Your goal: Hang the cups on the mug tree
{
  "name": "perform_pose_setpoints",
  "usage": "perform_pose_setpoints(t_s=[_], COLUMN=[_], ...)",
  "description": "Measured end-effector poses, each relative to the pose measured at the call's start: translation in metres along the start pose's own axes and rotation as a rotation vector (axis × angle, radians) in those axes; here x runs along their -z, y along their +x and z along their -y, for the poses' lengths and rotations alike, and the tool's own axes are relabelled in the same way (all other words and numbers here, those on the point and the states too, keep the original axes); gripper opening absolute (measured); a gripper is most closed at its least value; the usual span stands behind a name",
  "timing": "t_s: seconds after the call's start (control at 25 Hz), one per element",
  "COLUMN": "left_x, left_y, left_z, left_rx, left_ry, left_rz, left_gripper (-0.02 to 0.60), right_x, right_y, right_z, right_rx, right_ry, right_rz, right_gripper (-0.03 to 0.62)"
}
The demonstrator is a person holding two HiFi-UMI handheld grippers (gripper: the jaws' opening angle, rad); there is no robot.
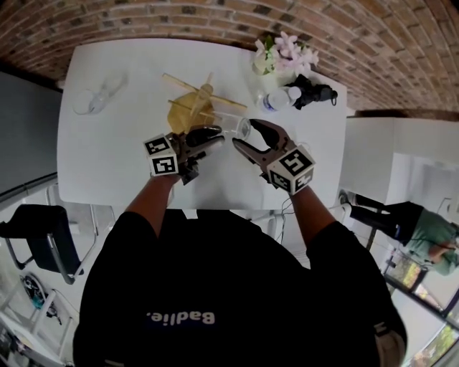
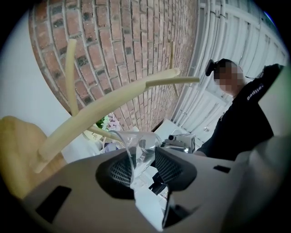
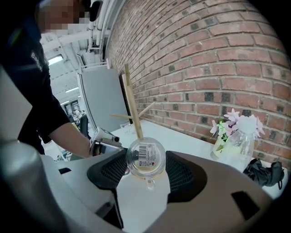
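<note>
A: Head view: left gripper (image 1: 208, 135) and right gripper (image 1: 247, 140) are both gripping one cup (image 1: 242, 129), at 4 o'clock of the mug tree (image 1: 195, 106). A second cup (image 1: 100, 97) is lying at 9 o'clock on the tabletop (image 1: 107, 165). Counting two cups, one tree.

B: Left gripper view: jaws part-open, seemingly pinching the glass wall, so a thin bite risking slip. Right gripper view: jaws wide, clamping the base. Uneven releasing is risking a drop.

A red-brown brick wall (image 1: 215, 18) runs behind the white desk (image 1: 107, 165), which stands on a pale floor (image 1: 405, 319). A second white table (image 1: 373, 154) sits just to the desk's right. A black chair (image 1: 43, 229) stands near its front left corner. A grey panel (image 1: 25, 122) flanks the left side, and farther back a ceiling strip light (image 3: 57, 59) glows.
</note>
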State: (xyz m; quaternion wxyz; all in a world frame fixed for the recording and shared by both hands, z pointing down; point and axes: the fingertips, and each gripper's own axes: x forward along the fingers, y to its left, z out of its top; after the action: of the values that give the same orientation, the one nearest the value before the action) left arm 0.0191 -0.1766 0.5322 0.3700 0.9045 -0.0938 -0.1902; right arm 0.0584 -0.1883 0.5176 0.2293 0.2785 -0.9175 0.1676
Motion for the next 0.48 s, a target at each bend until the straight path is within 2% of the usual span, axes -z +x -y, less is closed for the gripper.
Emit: perform_pose_setpoints(t_s=[0.48], left_x=[-0.003], left_y=[-0.012], left_z=[-0.023], left_rx=[-0.045], left_ry=[-0.021], left_rz=[0.022], left_gripper=[0.150], right_x=[-0.002], right_y=[0.020], right_z=[0.004], right_rx=[0.006], right_ry=[-0.062], right_rz=[-0.024], right_gripper=[0.281])
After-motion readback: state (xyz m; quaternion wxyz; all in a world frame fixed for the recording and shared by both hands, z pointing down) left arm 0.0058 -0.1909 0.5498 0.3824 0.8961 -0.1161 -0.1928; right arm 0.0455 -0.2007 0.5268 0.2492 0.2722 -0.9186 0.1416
